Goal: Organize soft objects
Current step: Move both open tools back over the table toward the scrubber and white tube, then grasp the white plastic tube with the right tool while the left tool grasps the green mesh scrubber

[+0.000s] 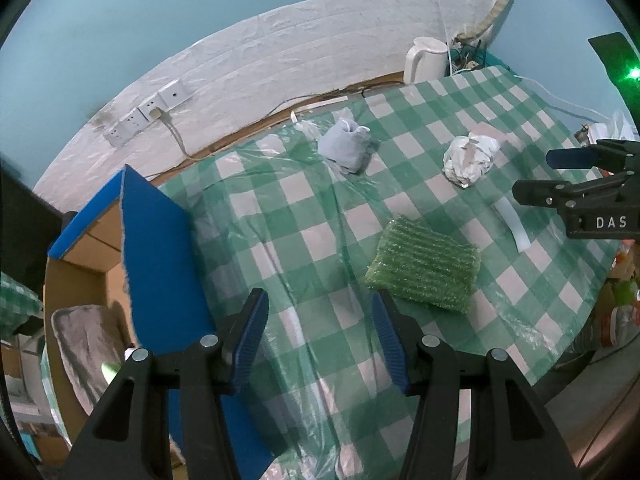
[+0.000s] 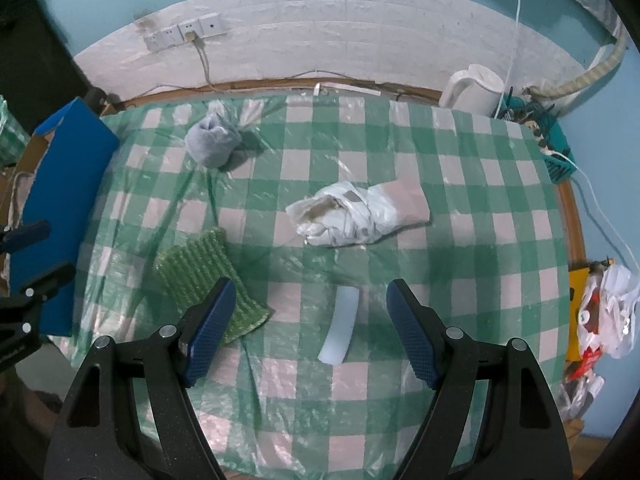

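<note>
In the left wrist view the left gripper (image 1: 320,336) hangs over the checked tablecloth (image 1: 280,216) with its jaws apart and nothing between them. Just past its right pad, at about 1 o'clock, lies the green knitted scrubbing pad (image 1: 424,266), flat on the cloth. At 9 o'clock stands a cardboard box (image 1: 80,256) with a blue flap (image 1: 160,248) folded open, a grey cloth (image 1: 84,344) already lying inside; judging from that, it serves as the bin for the soft things.

In the right wrist view the right gripper (image 2: 310,328) is spread wide and empty, a white strip (image 2: 340,328) on the cloth between its fingers, probably the nearest pick. Further, at 12 o'clock, sits a crumpled white bag (image 2: 352,216). Well beyond, at 11 o'clock near the table's far edge, is a rolled grey sock (image 2: 212,140). A white kettle (image 2: 474,88) stands at 1 o'clock by the wall
</note>
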Action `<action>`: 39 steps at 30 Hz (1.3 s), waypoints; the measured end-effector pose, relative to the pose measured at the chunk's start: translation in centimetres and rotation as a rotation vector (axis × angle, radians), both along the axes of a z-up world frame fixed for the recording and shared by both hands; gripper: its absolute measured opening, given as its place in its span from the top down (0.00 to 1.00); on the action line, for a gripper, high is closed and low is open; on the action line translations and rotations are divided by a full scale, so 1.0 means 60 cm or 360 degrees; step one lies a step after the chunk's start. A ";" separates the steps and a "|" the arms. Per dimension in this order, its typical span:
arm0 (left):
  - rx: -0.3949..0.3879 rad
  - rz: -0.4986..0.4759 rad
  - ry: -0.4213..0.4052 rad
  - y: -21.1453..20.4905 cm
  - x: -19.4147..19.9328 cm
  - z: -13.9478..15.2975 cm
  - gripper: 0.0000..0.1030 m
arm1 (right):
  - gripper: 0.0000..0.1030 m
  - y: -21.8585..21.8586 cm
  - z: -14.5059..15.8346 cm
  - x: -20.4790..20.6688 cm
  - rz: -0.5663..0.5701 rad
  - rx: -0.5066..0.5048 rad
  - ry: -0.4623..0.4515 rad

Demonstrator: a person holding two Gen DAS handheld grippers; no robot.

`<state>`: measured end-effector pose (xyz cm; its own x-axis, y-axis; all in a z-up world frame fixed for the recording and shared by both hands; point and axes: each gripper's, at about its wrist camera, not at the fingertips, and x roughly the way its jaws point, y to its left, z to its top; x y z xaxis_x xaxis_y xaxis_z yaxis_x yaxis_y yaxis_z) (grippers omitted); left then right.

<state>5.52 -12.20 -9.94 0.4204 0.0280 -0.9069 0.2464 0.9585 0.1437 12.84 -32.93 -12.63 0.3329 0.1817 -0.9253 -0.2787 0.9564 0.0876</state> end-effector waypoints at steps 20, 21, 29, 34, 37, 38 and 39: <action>-0.0028 -0.0046 0.0126 -0.048 0.036 -0.054 0.46 | 0.28 -0.023 -0.105 0.005 -0.0029 -0.0067 0.0174; -0.0031 -0.0048 0.0132 -0.050 0.037 -0.056 0.46 | 0.28 -0.024 -0.108 0.005 -0.0029 -0.0070 0.0181; -0.0034 -0.0067 0.0180 -0.069 0.048 -0.076 0.46 | 0.35 -0.031 -0.130 0.017 -0.0036 -0.0075 0.0210; -0.0037 -0.0065 0.0203 -0.072 0.052 -0.086 0.46 | 0.45 -0.036 -0.149 0.019 -0.0030 -0.0082 0.0233; -0.0041 -0.0060 0.0214 -0.074 0.055 -0.090 0.46 | 0.50 -0.033 -0.152 0.014 -0.0013 -0.0115 0.0211; -0.0042 -0.0059 0.0217 -0.075 0.056 -0.092 0.46 | 0.52 -0.031 -0.153 0.010 -0.0004 -0.0120 0.0206; -0.0044 -0.0059 0.0219 -0.075 0.057 -0.093 0.46 | 0.60 -0.031 -0.152 0.010 0.0000 -0.0120 0.0201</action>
<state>8.94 -16.71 -15.51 0.2925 -0.0108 -0.9562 0.2970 0.9515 0.0801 13.43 -34.77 -21.77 0.2129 0.1103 -0.9708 -0.2699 0.9616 0.0500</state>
